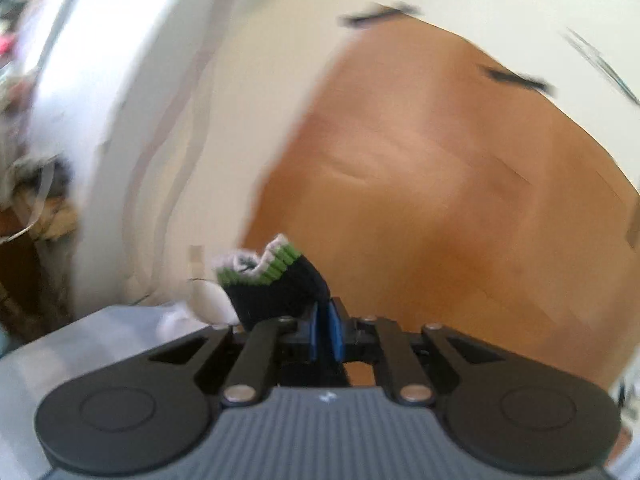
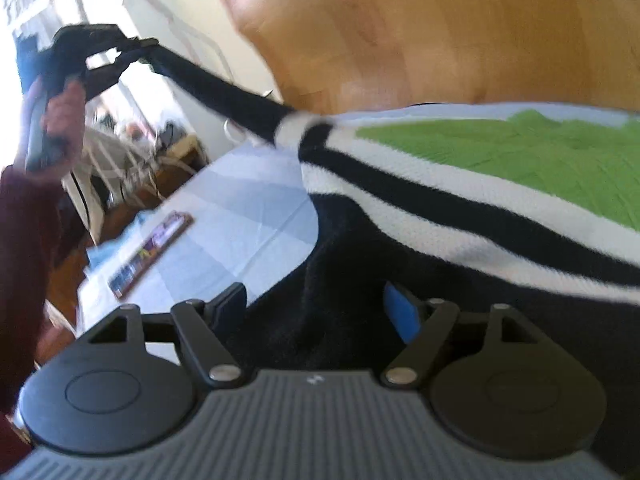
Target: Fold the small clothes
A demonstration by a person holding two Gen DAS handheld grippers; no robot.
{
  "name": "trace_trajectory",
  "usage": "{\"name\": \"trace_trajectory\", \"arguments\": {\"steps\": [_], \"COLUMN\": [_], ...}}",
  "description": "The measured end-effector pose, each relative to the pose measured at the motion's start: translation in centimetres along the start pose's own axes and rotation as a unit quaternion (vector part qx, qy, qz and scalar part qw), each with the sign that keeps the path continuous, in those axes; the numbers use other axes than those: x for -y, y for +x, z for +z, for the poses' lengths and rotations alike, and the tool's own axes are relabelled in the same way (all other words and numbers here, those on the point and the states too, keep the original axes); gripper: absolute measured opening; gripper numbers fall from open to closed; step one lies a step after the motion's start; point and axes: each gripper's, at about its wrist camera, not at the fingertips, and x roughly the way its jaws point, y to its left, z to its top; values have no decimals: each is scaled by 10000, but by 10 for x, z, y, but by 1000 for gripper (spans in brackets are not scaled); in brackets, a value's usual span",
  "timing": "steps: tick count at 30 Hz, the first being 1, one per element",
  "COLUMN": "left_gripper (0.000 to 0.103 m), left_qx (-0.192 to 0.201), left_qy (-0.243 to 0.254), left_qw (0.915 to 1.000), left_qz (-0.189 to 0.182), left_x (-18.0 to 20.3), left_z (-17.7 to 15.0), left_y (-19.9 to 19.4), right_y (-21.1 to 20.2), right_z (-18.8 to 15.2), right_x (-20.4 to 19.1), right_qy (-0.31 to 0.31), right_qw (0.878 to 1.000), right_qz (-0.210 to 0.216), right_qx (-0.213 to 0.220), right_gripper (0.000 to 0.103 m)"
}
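A small knit sweater (image 2: 460, 184), black with white stripes and a green panel, lies on a pale blue sheet (image 2: 248, 208). My left gripper (image 1: 325, 322) is shut on the black sleeve's cuff (image 1: 276, 280), which has a green and white edge, and holds it up in the air. In the right wrist view the left gripper (image 2: 148, 50) shows at the upper left with the sleeve (image 2: 224, 96) stretched from it down to the sweater body. My right gripper (image 2: 320, 312) is open over the sweater's black lower part, its blue pads (image 2: 402, 312) on either side of the cloth.
A dark flat box with colourful print (image 2: 150, 252) lies on the sheet at the left. A wooden floor (image 2: 440, 32) lies beyond. A white wall or door (image 1: 140, 120) and cluttered furniture (image 2: 132, 152) stand at the left. Both views are blurred.
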Motion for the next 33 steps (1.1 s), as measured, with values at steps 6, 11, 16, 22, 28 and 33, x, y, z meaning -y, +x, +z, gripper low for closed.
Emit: {"name": "trace_trajectory", "arguments": {"steps": [6,11,16,22,28,33], "left_gripper": [7,9,53,62,64,73], "left_qx": [-907,-1343,-1884,-1689,-2342,-2955], "left_qy": [886,1571,3033,2249,1588,1027], "left_qw": [9785,9386,8859,9351,9547,9470], "left_qz": [-1626,-2763,-2963,-2156,-921,-734], "left_x": [117,234,309,233,149,106], "left_z": [-58,-112,-162,-121,-123,-155], "left_y": [13,17,27,55,126,169], "right_y": [-45,-77,-104,-140,-154,-121], "right_z": [-24,-34,-44,-42,-6,31], "right_x": [21,25,37,67,98,131], "right_qy": [915,1298,1573,1556,1489,1117], "right_qw": [9953,9887,9823,9784,9659,9662], "right_qz": [82,-259,-437,-604,-1238,-2044], "right_qx": [304,699,919,1216,1721,1106], "right_gripper": [77,77,77,77,77,72]}}
